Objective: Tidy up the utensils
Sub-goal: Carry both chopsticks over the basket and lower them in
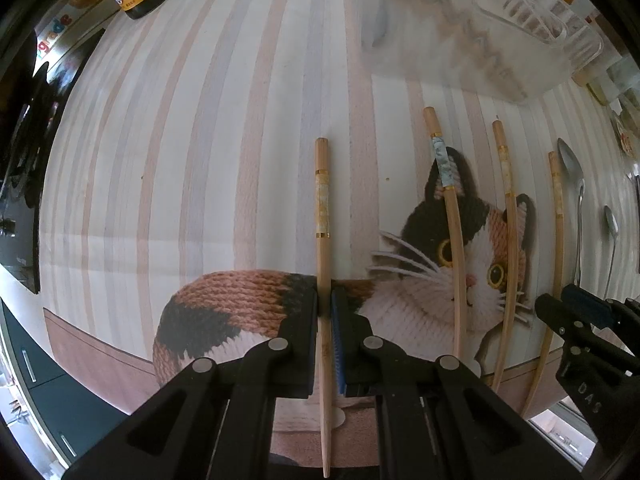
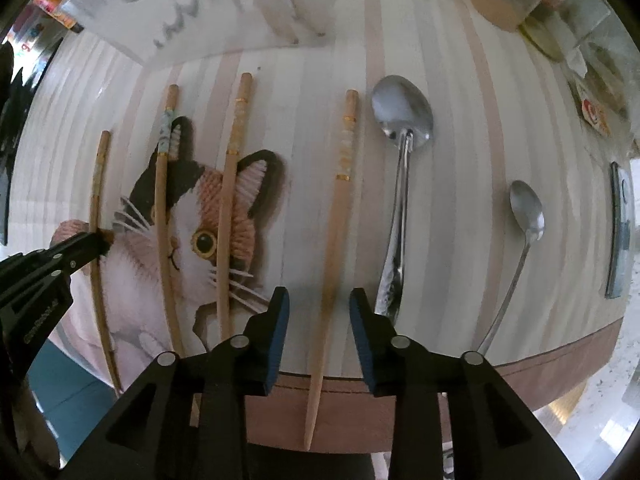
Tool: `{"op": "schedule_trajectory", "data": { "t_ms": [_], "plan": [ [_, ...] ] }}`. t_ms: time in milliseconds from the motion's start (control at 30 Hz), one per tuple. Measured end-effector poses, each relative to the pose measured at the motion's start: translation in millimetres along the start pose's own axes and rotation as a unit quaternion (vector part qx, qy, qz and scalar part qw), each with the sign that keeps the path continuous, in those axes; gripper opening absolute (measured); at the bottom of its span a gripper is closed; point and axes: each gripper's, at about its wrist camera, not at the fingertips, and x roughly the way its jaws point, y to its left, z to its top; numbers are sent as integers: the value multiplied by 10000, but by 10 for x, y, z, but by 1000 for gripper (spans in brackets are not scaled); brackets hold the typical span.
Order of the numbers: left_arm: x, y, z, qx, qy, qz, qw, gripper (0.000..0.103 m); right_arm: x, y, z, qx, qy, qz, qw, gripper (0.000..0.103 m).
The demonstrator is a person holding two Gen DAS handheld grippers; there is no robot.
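Pinching leftmost chopstick (image 1: 322, 240) w/ left gripper (image 1: 325, 312) over cat-print tablecloth (image 1: 200, 140), long axis running away, thin tip toward camera. Right gripper (image 2: 319, 312), fingers spread, straddling another chopstick (image 2: 334, 240) lying same way. "DAS" showing on right gripper in left view.

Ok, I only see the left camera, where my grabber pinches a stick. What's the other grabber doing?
Observer: The right gripper is open, with a chopstick lying between its fingers, touching neither.
Operator: What's beside that one?
Observer: A big spoon, its handle right by the gripper's right finger.
Operator: And past that?
Observer: A small spoon, then a dark flat strip I can't identify.
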Motion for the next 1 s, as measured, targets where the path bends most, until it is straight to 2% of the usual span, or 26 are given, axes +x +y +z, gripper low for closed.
{"op": "schedule_trajectory", "data": {
  "t_ms": [100, 133, 167, 267, 367, 633, 733, 833, 1000],
  "plan": [
    [5, -13, -18, 16, -31, 15, 10000, 5, -7, 8, -39, 41, -111, -39, 9999, 28],
    [3, -25, -33, 34, -49, 33, 10000, 5, -27, 56, -45, 80, -145, -61, 9998, 12],
    [6, -33, -28, 52, -59, 75, 9999, 5, -27, 31, -57, 135, -161, -35, 9998, 7],
    [-85, -33, -73, 74, -171, 150, 9997, 5, -33, -42, -98, 275, -163, 139, 9994, 7],
    [-334, 6, -97, 53, -484, 237, 9985, 4, -143, -153, -152, 347, -287, 343, 9984, 7],
    [-1335, 259, 65, -287, -1548, 261, 9872, 4, -949, -252, -139, 230, -1112, 582, 9918, 7],
    [-1734, 329, 163, -329, -1946, 233, 9801, 4, -1270, -228, 6, 227, -1456, 734, 9864, 7],
    [-2026, 329, 326, -305, -2247, 165, 9738, 4, -1569, -166, 304, 216, -1759, 912, 9799, 7],
    [-2334, 219, 556, -188, -2617, 44, 9650, 4, -1990, -170, 684, 215, -2120, 1166, 9701, 7]
  ]
}}
